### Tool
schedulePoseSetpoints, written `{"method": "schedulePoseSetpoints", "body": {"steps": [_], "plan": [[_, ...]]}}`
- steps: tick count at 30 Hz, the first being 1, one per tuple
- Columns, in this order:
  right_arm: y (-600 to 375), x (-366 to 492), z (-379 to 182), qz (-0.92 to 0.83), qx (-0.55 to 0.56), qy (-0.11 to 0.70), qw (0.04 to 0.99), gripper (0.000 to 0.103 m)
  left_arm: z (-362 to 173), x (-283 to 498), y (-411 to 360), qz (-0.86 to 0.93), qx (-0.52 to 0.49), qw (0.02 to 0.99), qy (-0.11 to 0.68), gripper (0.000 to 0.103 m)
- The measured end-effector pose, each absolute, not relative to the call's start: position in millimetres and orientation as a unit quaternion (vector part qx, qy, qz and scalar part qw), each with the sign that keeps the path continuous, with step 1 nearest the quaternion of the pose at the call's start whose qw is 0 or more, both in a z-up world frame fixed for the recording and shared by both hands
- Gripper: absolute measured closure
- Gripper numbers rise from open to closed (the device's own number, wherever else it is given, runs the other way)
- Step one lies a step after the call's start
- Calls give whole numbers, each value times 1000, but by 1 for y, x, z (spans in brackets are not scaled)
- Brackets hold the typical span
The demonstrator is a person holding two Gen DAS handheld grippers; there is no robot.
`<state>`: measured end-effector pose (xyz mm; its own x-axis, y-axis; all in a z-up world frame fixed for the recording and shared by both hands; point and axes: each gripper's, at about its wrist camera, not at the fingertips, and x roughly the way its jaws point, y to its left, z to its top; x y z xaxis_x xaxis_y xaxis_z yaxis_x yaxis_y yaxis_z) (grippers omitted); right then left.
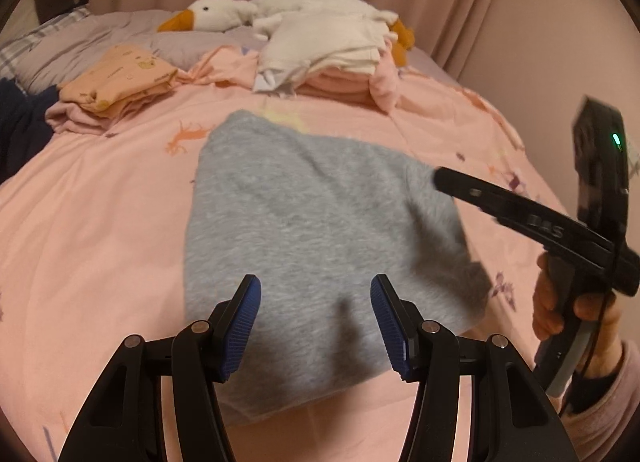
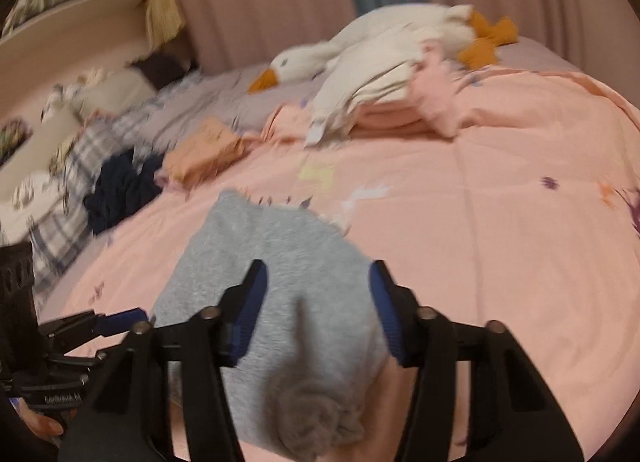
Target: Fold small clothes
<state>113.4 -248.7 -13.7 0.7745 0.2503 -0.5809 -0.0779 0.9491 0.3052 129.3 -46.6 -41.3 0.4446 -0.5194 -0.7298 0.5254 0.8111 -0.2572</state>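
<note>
A grey garment (image 1: 320,230) lies folded flat on the pink bedspread (image 1: 100,222). My left gripper (image 1: 316,326) is open and empty, hovering over the garment's near edge. My right gripper (image 2: 316,310) is open and empty over the same grey garment (image 2: 272,282), above its right side. In the left wrist view the right gripper (image 1: 440,178) comes in from the right, its tip at the garment's right edge. The left gripper (image 2: 132,318) shows at the lower left of the right wrist view. A grey pom-pom (image 2: 320,418) sits at the garment's near end.
Folded clothes are stacked at the back: an orange pile (image 1: 120,78) and a white-on-pink pile (image 1: 332,54). A white plush goose (image 1: 224,14) lies behind them. A dark navy garment (image 2: 120,190) and a plaid pillow (image 2: 72,198) lie at the left. Pink curtains (image 1: 440,2) hang behind.
</note>
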Motion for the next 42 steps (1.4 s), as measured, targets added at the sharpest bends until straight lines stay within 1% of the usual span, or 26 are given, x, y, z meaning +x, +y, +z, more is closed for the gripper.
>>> {"method": "schedulePoseSetpoints", "body": {"steps": [2,6,11,13,16,19,21,27,29,33,38,42], "plan": [[-242,127,-24,85,118,350,925,62,-47,129,-47,-305,13,849,432,47],[-238,145,-48,69,116,397,908,67,-54,128,-47,-308,23,846,435,47],[-246,152,-65,62,142,418,895,66,-58,126,-45,-313,23,842,439,47],[-255,155,-74,67,175,423,887,65,-59,125,-44,-315,21,842,438,47],[-259,153,-79,74,209,421,880,65,-59,124,-42,-316,18,841,438,47],[-256,148,-74,70,211,414,883,65,-57,123,-41,-312,16,842,440,47],[-255,141,-64,68,209,398,891,61,-53,123,-41,-311,10,842,440,47],[-248,110,-28,109,177,334,920,61,-40,132,-43,-312,-7,847,429,47],[-240,102,-29,119,157,335,921,61,-38,138,-48,-312,-4,850,425,47],[-226,98,-42,124,123,354,919,65,-43,156,-56,-301,0,852,429,47],[-225,100,-63,125,120,376,910,65,-56,173,-62,-296,4,846,443,47],[-222,101,-66,124,114,381,909,66,-63,182,-66,-293,-4,838,461,47]]}}
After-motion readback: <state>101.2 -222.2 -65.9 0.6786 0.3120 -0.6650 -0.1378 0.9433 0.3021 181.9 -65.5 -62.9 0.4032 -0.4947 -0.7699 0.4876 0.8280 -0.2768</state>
